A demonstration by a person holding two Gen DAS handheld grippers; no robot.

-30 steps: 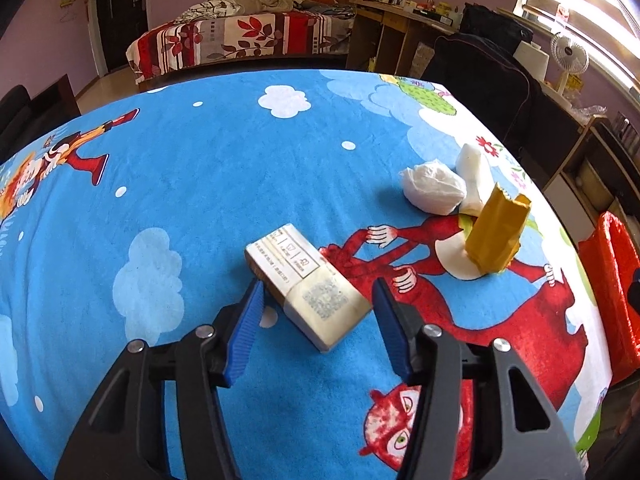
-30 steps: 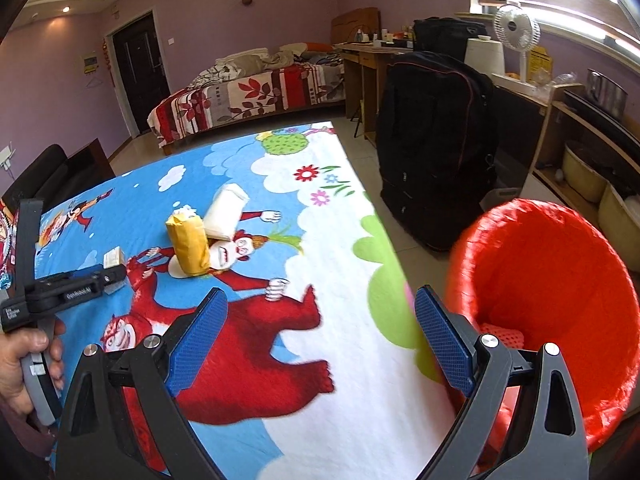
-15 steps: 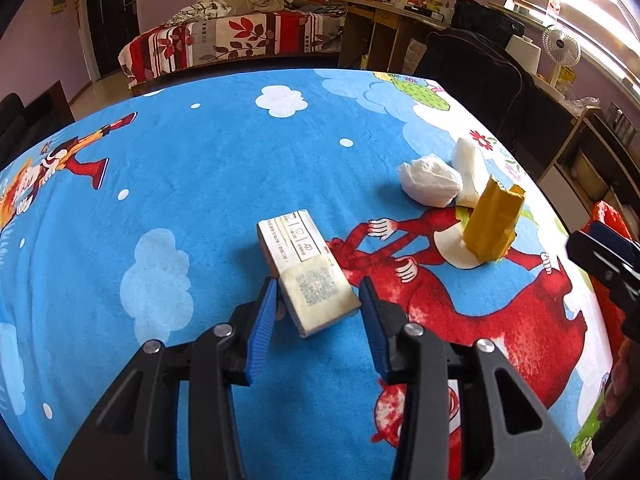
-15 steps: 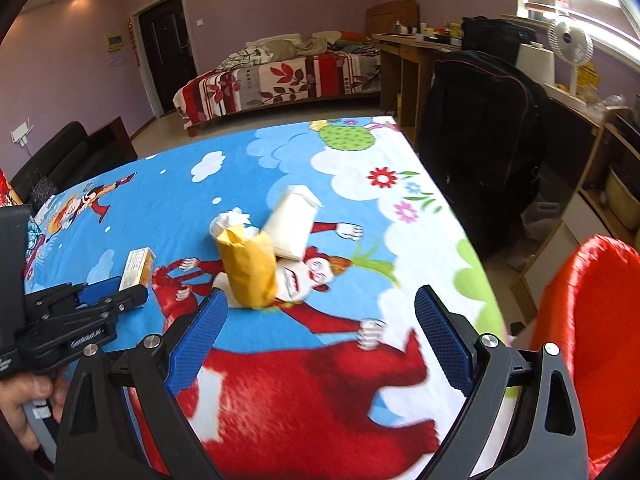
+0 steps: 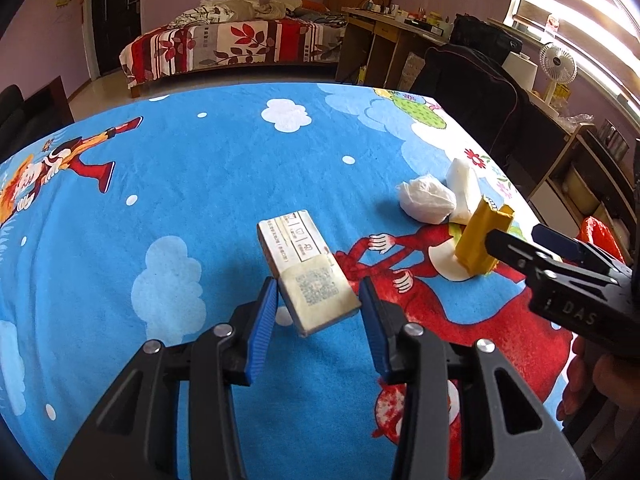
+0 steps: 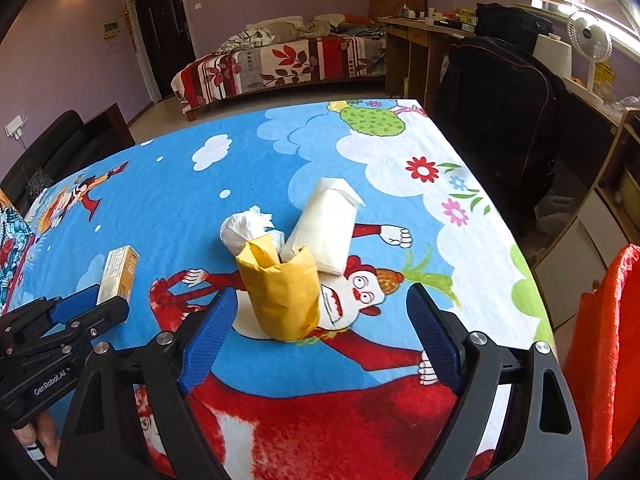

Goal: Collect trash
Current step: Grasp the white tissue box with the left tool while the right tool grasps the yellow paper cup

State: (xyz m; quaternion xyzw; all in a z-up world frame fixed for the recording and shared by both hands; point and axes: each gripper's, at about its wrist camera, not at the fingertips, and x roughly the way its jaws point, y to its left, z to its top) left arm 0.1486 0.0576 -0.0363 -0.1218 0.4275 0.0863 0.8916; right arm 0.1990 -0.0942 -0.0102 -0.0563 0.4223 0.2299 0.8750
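The left gripper (image 5: pixel 318 312) is seen nearest in the left wrist view, its blue pads (image 5: pixel 264 320) clenched on the near end of a small cardboard box (image 5: pixel 306 272), whose near end appears raised off the cartoon-printed blue cloth (image 5: pixel 200 184) covering the table. In the right wrist view the right gripper (image 6: pixel 320 340) is held released, its jaws having just been closing somewhat while remaining wide apart; a yellow paper bag (image 6: pixel 282 288) stands upright just beyond the fingertips and is not touched by the pads. Just behind the bag, a crumpled white tissue (image 6: pixel 244 228) is located on the left and a white paper pouch (image 6: pixel 324 228) is leaned on the right. A red bin bag (image 6: pixel 604 340) is visible beyond the right edge of the table. A bed (image 6: pixel 280 60), a desk (image 6: pixel 420 36) and a fan (image 6: pixel 590 44) are situated along the far walls.
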